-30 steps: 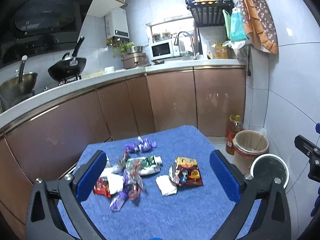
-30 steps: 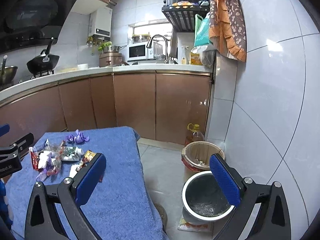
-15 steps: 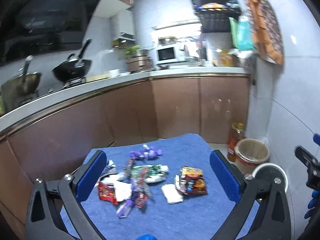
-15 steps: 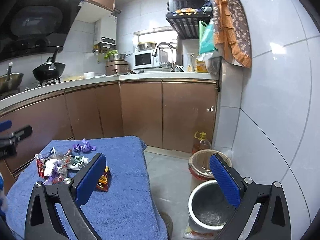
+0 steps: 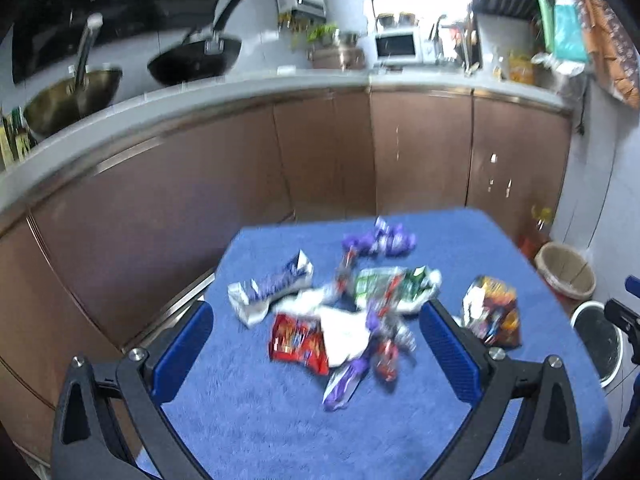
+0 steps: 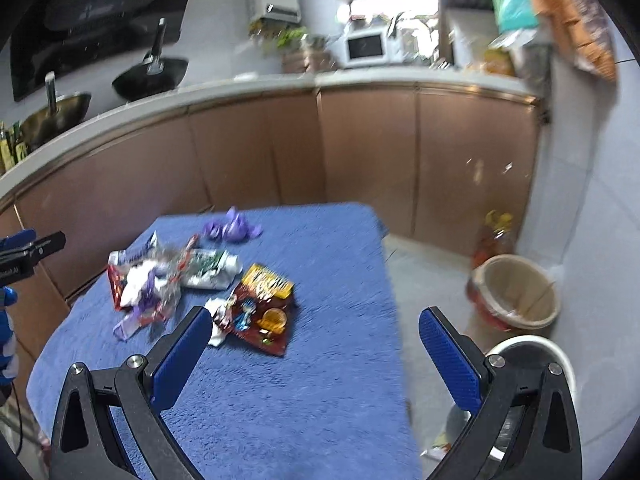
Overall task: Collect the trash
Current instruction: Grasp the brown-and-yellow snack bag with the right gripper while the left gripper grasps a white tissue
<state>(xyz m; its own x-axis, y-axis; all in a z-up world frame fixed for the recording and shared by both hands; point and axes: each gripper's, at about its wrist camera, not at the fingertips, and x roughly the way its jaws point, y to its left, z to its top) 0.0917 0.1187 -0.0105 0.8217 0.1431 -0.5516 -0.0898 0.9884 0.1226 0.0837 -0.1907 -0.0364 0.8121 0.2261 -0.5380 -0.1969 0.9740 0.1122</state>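
Left wrist: wrappers (image 5: 340,312) nearer (gripper (image 5: 316,344) agape).

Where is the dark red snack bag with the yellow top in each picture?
Left wrist view: the snack bag lies at the right of the blue cloth, just beyond the left gripper's right finger.
Right wrist view: the same bag lies near the middle of the picture, beyond the right gripper's left finger.
Shared landmark: the purple wrapper at the cloth's far edge.
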